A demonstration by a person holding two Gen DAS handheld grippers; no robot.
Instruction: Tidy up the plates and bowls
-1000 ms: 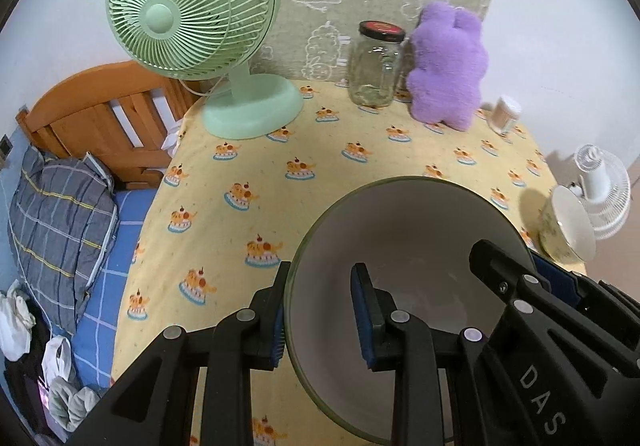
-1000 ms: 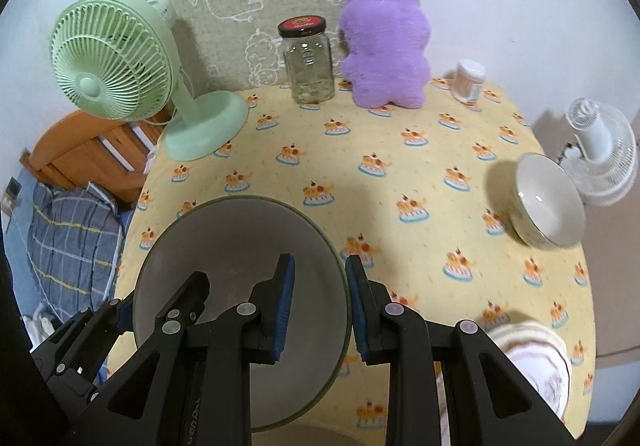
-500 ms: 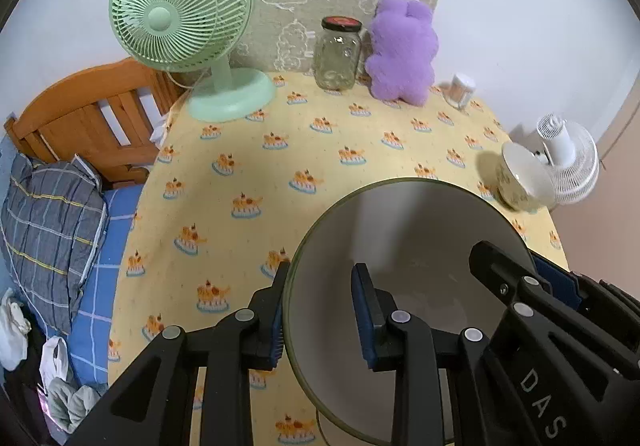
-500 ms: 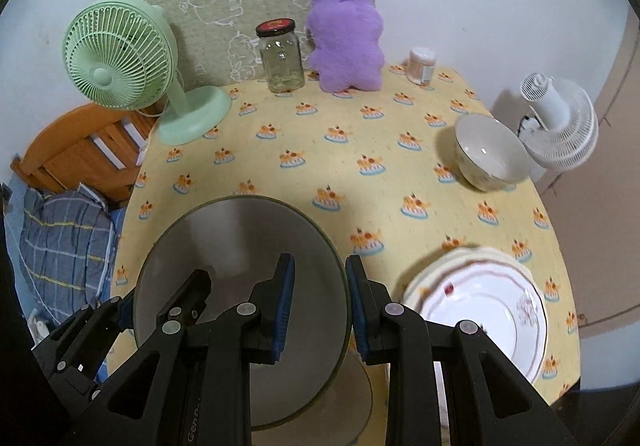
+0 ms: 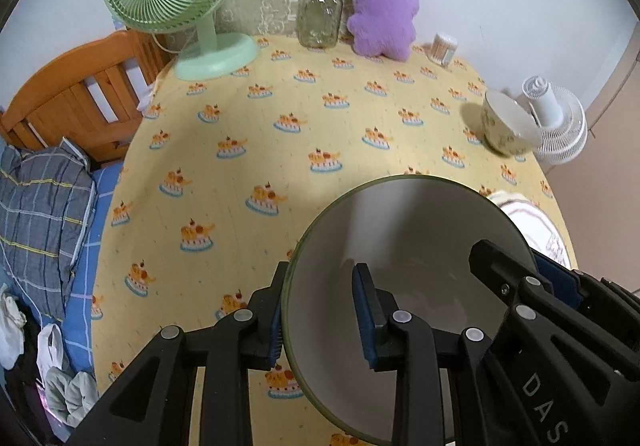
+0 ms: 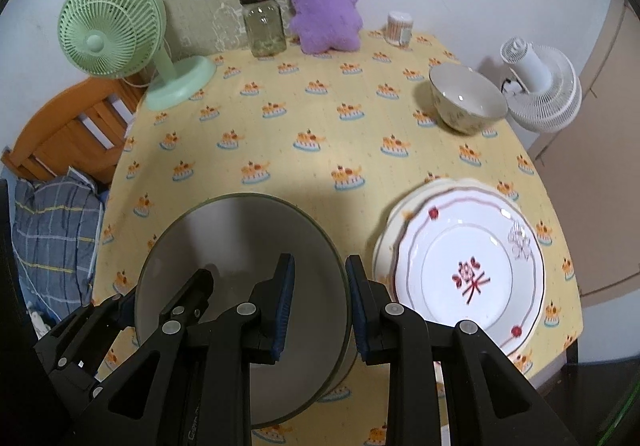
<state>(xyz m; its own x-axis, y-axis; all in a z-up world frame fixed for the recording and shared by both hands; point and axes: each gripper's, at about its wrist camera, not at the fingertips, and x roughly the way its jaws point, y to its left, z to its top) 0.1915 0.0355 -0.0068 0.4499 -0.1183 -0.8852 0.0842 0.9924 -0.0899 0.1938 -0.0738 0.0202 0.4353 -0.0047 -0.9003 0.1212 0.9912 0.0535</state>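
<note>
Both grippers hold one large grey bowl with a green rim [image 5: 404,246] [image 6: 240,246] above the yellow tablecloth. My left gripper [image 5: 322,320] is shut on its left rim. My right gripper [image 6: 318,308] is shut on its right rim, and also shows in the left wrist view [image 5: 520,278]. A stack of white plates with a red pattern [image 6: 468,266] lies at the table's front right, its edge visible in the left wrist view [image 5: 532,221]. A small patterned bowl [image 6: 466,99] [image 5: 506,125] stands further back on the right.
A green fan [image 6: 120,41], a glass jar [image 6: 264,23], a purple plush toy [image 6: 324,5] and a small container [image 6: 399,29] line the table's back edge. A white fan [image 6: 538,85] stands off the right edge. A wooden bed frame [image 5: 76,97] and bedding lie left.
Both grippers with the grey bowl have pulled back and risen from the table. The plate stack has come into view at the right.
</note>
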